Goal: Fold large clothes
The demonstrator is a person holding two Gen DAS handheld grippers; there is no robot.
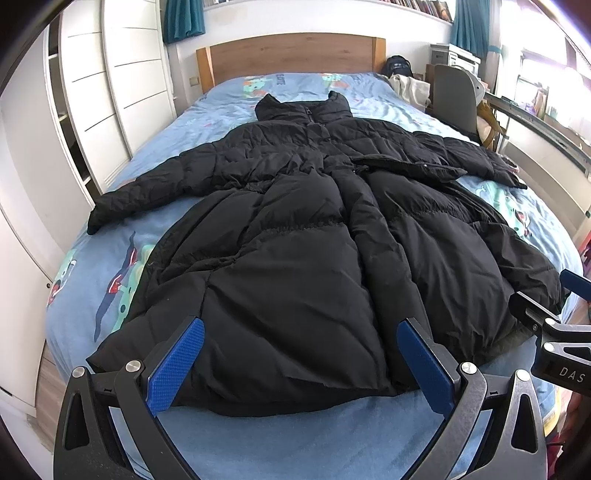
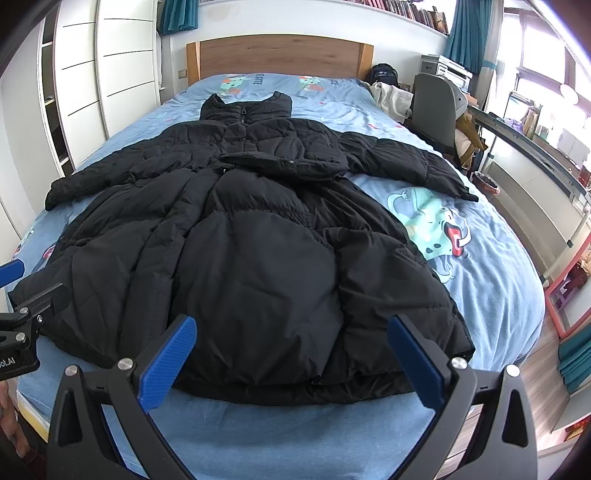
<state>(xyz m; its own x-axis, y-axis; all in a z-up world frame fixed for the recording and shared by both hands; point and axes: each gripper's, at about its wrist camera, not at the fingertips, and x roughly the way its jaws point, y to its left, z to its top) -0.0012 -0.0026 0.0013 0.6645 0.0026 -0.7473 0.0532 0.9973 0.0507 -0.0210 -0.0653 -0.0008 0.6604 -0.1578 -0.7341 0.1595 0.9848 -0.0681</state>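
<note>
A home bedroom: a bed with a blue cartoon-print sheet (image 2: 491, 273) and an oak wooden headboard (image 2: 277, 55) fills the centre, white sliding wardrobe doors (image 1: 122, 85) stand upper left, and teal curtains (image 2: 467, 29) hang upper right.

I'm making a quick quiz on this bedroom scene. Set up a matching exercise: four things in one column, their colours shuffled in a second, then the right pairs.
Things:
1. puffer coat
2. headboard
3. curtains
4. wardrobe

Colours:
A. white
B. teal
C. black
D. light brown wood

Pairs: 1-C, 2-D, 3-B, 4-A
</note>
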